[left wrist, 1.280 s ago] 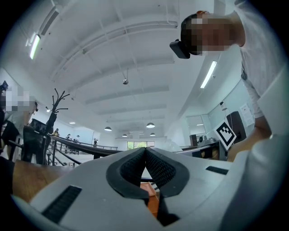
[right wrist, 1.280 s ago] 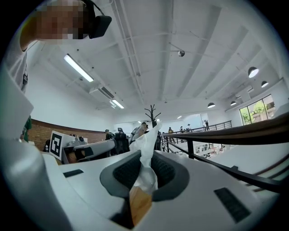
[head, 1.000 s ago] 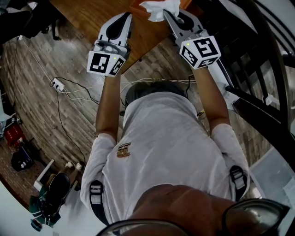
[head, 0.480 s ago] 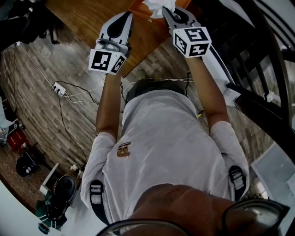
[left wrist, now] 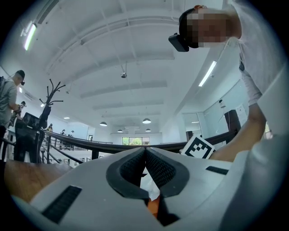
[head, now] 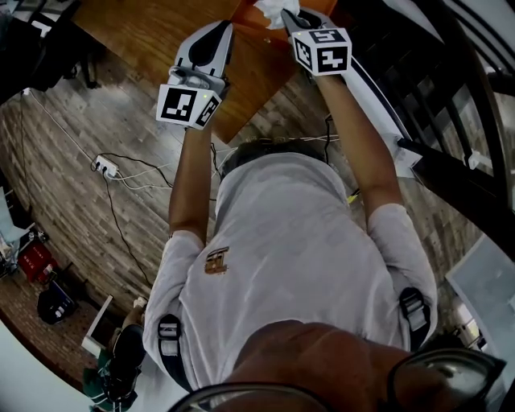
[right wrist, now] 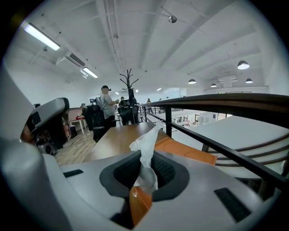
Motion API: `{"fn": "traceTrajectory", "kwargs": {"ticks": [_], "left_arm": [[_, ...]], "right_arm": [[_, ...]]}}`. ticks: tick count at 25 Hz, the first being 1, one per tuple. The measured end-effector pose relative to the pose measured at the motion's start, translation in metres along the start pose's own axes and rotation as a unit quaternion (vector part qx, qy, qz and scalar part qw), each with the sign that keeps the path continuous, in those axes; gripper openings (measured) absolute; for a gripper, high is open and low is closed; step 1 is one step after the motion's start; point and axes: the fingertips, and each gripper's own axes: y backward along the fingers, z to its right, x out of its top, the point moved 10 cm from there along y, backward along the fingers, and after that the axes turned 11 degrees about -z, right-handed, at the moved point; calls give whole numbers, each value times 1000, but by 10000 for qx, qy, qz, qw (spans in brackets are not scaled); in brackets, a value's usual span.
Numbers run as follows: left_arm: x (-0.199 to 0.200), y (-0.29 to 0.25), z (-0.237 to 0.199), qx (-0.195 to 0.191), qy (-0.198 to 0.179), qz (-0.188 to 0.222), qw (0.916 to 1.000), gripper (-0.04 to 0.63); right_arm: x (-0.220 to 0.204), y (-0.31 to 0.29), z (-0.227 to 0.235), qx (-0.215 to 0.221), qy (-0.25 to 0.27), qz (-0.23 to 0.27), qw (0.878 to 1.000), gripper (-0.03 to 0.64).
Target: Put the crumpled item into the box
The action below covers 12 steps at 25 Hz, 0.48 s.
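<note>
At the frame's top edge, the box [head: 241,12] sits on the tabletop [head: 153,32]. The crumpled item [head: 272,10], between the right tool's [head: 290,18] jaws, overlaps it. The left tool [head: 216,36] is just left.

1. You're in a big open-plan office hall. It has a high white ceiling with strip lights [right wrist: 41,37] and round hanging lamps [right wrist: 243,65].
2. A dark railing [right wrist: 226,103] runs beside you with more lit floor space beyond it, so you may be on an upper level.
3. Past the wooden table [right wrist: 119,137], a person [right wrist: 106,104] stands among dark chairs and desks near a coat stand [right wrist: 129,85].
4. Under you, the wood-plank floor [head: 72,145] carries a power strip [head: 103,167] and loose cables.
</note>
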Motion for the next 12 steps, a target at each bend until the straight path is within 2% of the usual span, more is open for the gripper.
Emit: {"fn": "traceTrajectory", "kwargs": {"ticks": [12], "left_arm": [[-18,1,-54,-244,139,-70,9996,20]], "right_arm": [[7,-72,-4,-332,-51,-984,9946,69]]}}
